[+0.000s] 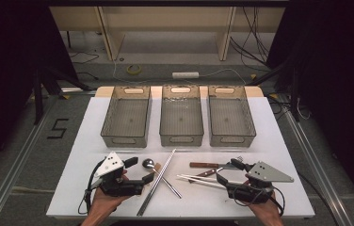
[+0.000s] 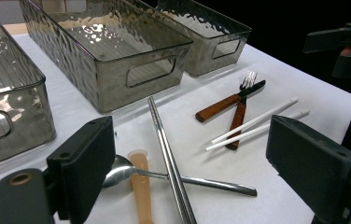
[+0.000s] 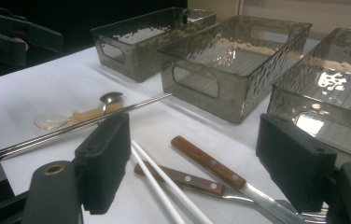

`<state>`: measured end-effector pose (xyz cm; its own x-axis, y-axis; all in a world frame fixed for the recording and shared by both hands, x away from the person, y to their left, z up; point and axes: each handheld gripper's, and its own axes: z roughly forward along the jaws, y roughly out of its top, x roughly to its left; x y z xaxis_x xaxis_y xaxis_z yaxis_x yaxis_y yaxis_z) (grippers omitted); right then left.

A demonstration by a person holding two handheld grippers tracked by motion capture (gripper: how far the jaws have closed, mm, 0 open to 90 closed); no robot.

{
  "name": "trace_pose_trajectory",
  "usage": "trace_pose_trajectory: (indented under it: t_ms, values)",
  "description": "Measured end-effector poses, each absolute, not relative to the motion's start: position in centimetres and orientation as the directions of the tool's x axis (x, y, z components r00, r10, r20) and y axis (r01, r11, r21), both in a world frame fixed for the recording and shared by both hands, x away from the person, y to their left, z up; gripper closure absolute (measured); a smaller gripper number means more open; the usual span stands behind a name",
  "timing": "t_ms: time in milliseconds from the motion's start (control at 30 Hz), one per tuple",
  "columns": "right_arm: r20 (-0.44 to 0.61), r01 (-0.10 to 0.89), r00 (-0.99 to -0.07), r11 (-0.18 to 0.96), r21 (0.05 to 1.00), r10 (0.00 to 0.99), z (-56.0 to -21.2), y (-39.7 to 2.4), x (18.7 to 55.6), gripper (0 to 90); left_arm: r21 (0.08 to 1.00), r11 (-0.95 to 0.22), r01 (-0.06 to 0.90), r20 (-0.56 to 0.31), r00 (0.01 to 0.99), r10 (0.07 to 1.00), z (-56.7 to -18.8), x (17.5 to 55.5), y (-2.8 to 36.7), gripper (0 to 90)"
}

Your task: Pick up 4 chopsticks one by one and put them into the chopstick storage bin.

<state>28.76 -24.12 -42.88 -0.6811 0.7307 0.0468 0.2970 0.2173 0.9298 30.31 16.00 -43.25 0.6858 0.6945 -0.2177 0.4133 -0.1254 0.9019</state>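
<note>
1. Nearest the camera, at the tabletop's front edge, are two hand-held grippers: the left hand-held gripper (image 1: 137, 170) and the right hand-held gripper (image 1: 228, 173), each carried by a hand.
2. Between them lies the cutlery: a pair of long silver metal chopsticks (image 1: 157, 180), a steel spoon (image 2: 131, 171), a translucent amber plastic spoon (image 2: 141, 183), a pair of thin white chopsticks (image 1: 198, 181), a wooden-handled knife (image 3: 215, 168) and a wooden-handled fork (image 2: 239, 114).
3. The left hand-held gripper is released, jaws spread wide, grasping nothing; the steel spoon's bowl lies just beside its left jaw in the left gripper view.
4. The right hand-held gripper is likewise released and empty; the white chopsticks run between its jaws, lying flat on the tabletop, with the knife and fork just beyond.
5. Three smoked clear plastic bins (image 1: 181, 120) stand side by side toward the tabletop's back edge, well apart from both grippers.
</note>
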Motion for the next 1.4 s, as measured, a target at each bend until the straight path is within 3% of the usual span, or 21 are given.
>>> trace_pose_trajectory:
  t_ms: [333,633,1067,1400]
  values:
    - [0.048,0.318,-0.697,0.248,0.915,0.715,-42.8,-24.2,29.0,28.8,0.901,-0.125,0.415,-0.220,0.687,0.692,-43.2,30.3,16.1,14.9]
    - [0.002,0.336,-0.739,0.366,0.868,0.674,-41.9,-24.7,29.8,33.5,0.901,-0.119,0.417,-0.225,0.683,0.695,-43.2,30.4,16.1,14.9]
    - [-0.066,0.389,-0.816,0.629,0.673,0.574,-40.7,-24.8,32.1,38.7,0.900,-0.117,0.420,-0.226,0.680,0.697,-43.3,30.5,16.2,14.9]
    - [-0.068,0.397,-0.859,0.743,0.539,0.508,-40.5,-24.2,33.1,45.5,0.902,-0.117,0.416,-0.225,0.682,0.696,-43.2,30.4,16.2,15.0]
